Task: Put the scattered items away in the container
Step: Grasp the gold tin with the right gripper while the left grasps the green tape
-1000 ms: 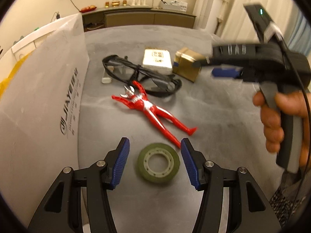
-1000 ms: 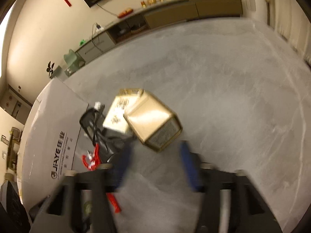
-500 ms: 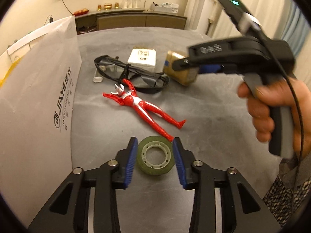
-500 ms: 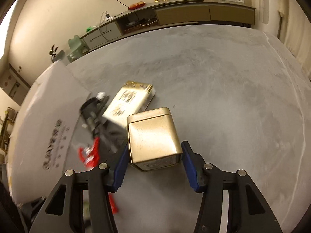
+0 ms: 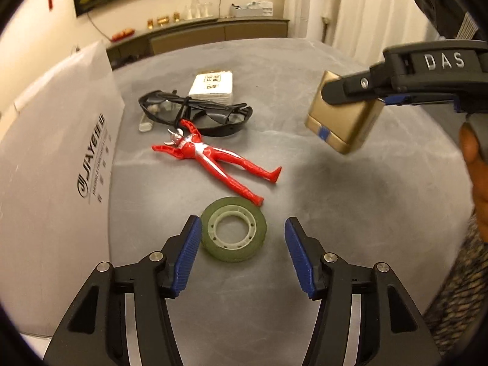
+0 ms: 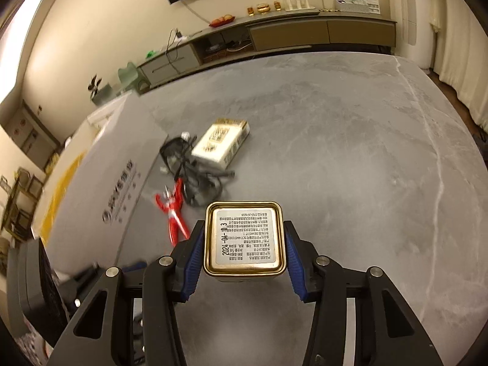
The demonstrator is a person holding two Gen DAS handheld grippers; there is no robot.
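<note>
A green tape roll (image 5: 235, 251) lies flat on the grey table between the blue pads of my left gripper (image 5: 242, 225). Its jaws are opening; the roll sits close to the left pad and nothing presses it. My right gripper (image 6: 244, 228) is closing and grips a gold tin (image 6: 245, 238) by its sides. The tin (image 5: 341, 122) hangs above the table at the right. A red toy figure (image 5: 210, 158), black glasses (image 5: 195, 113) and a white packet (image 5: 212, 84) lie beyond the roll. The white container (image 5: 55, 152) stands along the left.
A small clear piece (image 5: 145, 125) lies by the glasses. A person's hand (image 5: 475, 164) holds the right gripper's handle at the right edge. Bare grey tabletop (image 6: 366, 167) stretches to the right. A sideboard (image 6: 305, 33) runs along the far wall.
My left jaws narrowed around the tape roll and have spread wide again; the roll stays on the table. My right gripper closed on the gold tin and lifted it off the table.
</note>
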